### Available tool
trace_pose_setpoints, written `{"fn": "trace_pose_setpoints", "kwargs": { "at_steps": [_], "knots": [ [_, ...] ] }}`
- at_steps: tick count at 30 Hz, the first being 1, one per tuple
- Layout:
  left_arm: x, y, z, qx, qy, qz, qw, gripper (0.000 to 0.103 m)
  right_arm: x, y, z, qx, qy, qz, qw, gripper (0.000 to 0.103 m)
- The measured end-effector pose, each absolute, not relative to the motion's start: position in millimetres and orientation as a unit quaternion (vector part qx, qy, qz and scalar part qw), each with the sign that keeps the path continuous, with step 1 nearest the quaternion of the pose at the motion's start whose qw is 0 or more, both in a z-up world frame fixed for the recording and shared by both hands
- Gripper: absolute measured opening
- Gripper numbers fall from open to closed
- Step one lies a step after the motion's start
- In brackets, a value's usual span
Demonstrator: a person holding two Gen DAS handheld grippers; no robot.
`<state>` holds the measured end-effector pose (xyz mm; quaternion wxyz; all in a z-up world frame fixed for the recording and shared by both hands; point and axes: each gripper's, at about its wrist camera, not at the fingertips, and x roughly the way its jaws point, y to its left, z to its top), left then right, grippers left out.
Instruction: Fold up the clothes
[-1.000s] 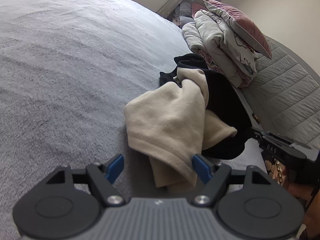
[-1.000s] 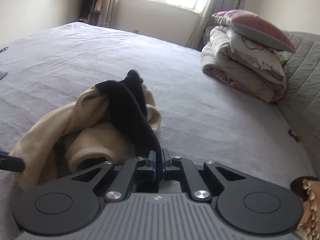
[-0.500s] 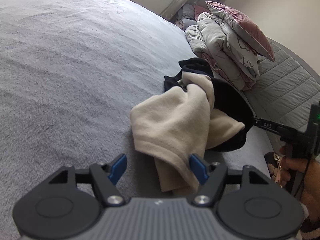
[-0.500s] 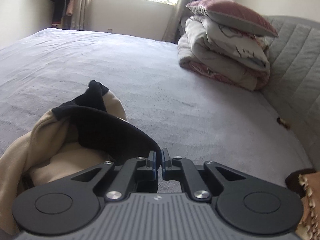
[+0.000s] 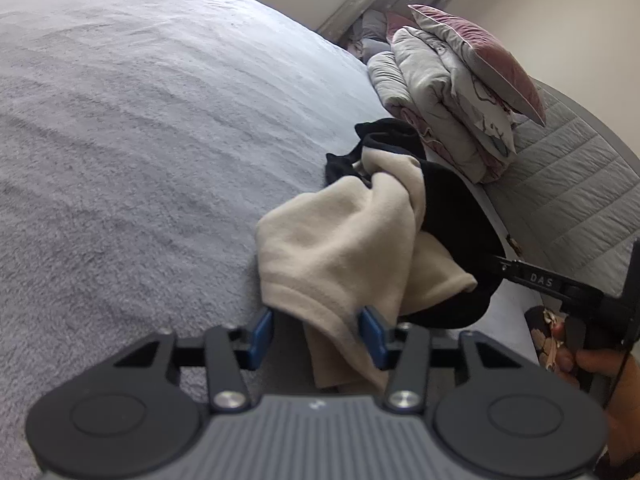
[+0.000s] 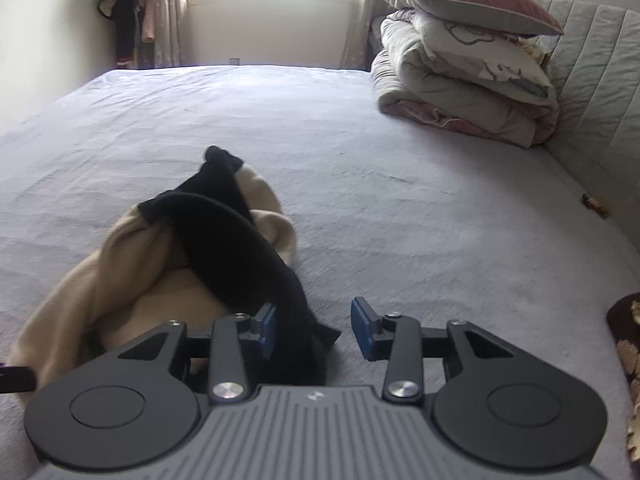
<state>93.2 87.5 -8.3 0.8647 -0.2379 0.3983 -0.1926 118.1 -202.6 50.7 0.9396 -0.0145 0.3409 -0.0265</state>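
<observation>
A crumpled beige garment (image 5: 340, 240) lies on the grey bed (image 5: 140, 160), tangled with a black garment (image 5: 452, 216). My left gripper (image 5: 316, 336) has the beige hem between its blue pads; its jaws are closing, and a gap still shows beside the left pad. In the right wrist view the black garment (image 6: 232, 240) drapes over the beige one (image 6: 120, 280). Its end lies loose between the pads of my right gripper (image 6: 314, 332), whose jaws are opening. The right gripper (image 5: 540, 280) also shows at the pile's right side in the left wrist view.
Folded duvets topped by a pink pillow (image 6: 460, 80) are stacked against the quilted grey headboard (image 6: 592, 80). A small object (image 6: 596, 204) lies by the headboard. Clothes (image 6: 128, 12) hang in the far corner beside the window. A person's hand (image 5: 592, 364) holds the right gripper.
The right jaws were shut on the black garment and have come apart, releasing it. The left jaws have narrowed around the beige hem. The right view has rolled level.
</observation>
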Motion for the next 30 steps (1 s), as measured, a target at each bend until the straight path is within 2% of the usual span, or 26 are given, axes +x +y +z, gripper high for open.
{"fn": "trace_pose_setpoints", "kwargs": {
  "at_steps": [2,3,5,7,8,9,10,12,18,26,30],
  "knots": [
    [93,86,-8,-0.237,0.394,-0.198,0.866,0.025,112,-201,51,-0.005,0.344,-0.015,0.939,0.047],
    [92,86,-7,-0.237,0.392,-0.2,0.866,0.022,110,-201,51,0.001,0.347,-0.008,0.938,0.048],
    [91,85,-6,-0.237,0.384,-0.202,0.869,0.005,107,-199,48,0.01,0.356,0.002,0.934,0.048],
    [88,86,-3,-0.234,0.37,-0.197,0.877,0.005,107,-195,45,0.004,0.364,0.006,0.931,0.046],
    [87,88,0,-0.232,0.361,-0.189,0.883,0.005,107,-193,44,-0.006,0.364,0.006,0.931,0.04],
    [85,89,2,-0.231,0.352,-0.181,0.889,0.005,108,-190,43,-0.02,0.363,0.002,0.931,0.021],
    [83,91,5,-0.229,0.343,-0.173,0.894,0.005,109,-188,43,-0.035,0.362,-0.001,0.931,0.012],
    [82,97,11,-0.234,0.332,-0.159,0.9,0.005,112,-186,47,-0.041,0.355,-0.009,0.934,0.009],
    [80,117,20,-0.268,0.32,-0.128,0.9,0.004,125,-177,93,-0.02,0.308,-0.011,0.951,0.007],
    [70,163,43,-0.339,0.243,-0.113,0.902,0.004,143,-155,156,-0.038,0.25,-0.022,0.967,0.006],
    [66,174,52,-0.354,0.23,-0.126,0.898,0.004,144,-162,178,-0.056,0.208,-0.051,0.975,0.006]
  ]
}}
